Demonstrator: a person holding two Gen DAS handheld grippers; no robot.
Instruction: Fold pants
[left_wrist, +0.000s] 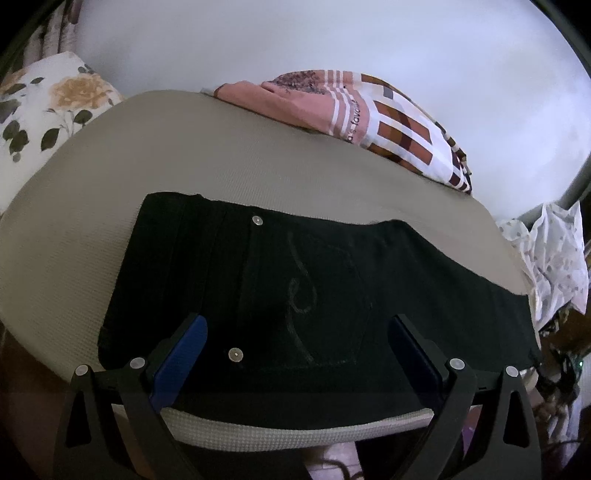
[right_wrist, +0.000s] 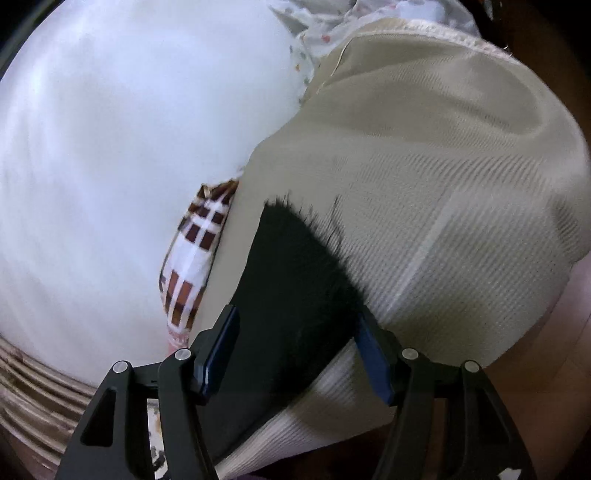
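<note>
The black pants (left_wrist: 314, 288) lay flat across the near part of the beige mat (left_wrist: 110, 221), back pocket up, with a pile of patterned clothes (left_wrist: 369, 114) at the far edge. The left gripper (left_wrist: 297, 332) hovered over the pocket end with its jaws spread and nothing between them. The right gripper (right_wrist: 297, 332) stood half open above the frayed leg hem (right_wrist: 295, 221), its blue pads (right_wrist: 221, 350) on either side of the leg, not pressing it.

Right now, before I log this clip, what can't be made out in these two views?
- Left wrist view: the near edge of the black pants is covered by the left tongs.
- Right wrist view: the pants' waist end is cut off below, behind the right tongs; only the frayed hem shows.
- Right wrist view: the checked cloth and the white wall are smeared by blur.
</note>
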